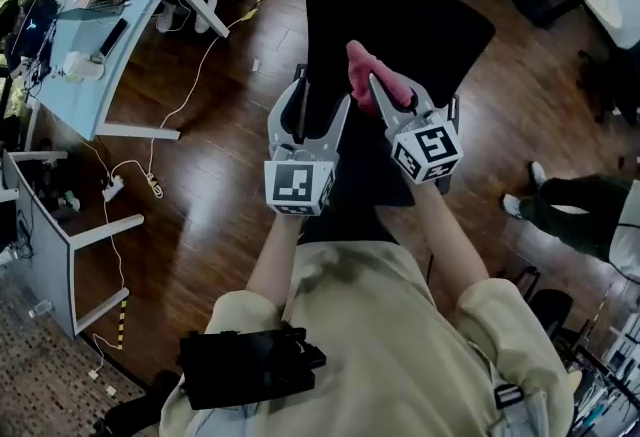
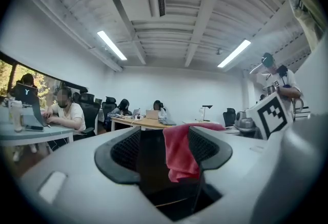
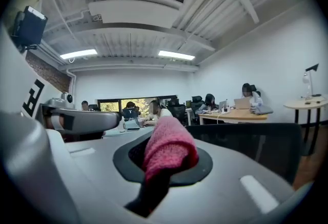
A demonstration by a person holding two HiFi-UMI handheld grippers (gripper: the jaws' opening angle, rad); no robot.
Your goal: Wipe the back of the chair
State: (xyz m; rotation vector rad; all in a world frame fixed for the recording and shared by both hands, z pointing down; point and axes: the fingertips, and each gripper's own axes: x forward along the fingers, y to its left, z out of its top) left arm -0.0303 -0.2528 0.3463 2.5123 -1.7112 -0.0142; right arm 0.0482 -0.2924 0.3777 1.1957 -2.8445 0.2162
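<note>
The right gripper (image 1: 378,83) is clamped on a bunched pink cloth (image 1: 362,75), whose end pokes past the jaw tips over the black chair back (image 1: 400,15). Just beside it, the left gripper (image 1: 322,90) has its jaws apart astride the chair back's near edge, and whether they touch it is unclear. The grippers and the person's arms hide the seat. Bare wooden floor (image 1: 220,165) lies to both sides of the chair.

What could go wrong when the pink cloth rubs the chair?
1. The right gripper pinches only part of the pink cloth, so rubbing might tug it loose.
2. The left gripper has its jaws apart with the chair back between them, not clamped, so the chair might swing away when pushed.
</note>
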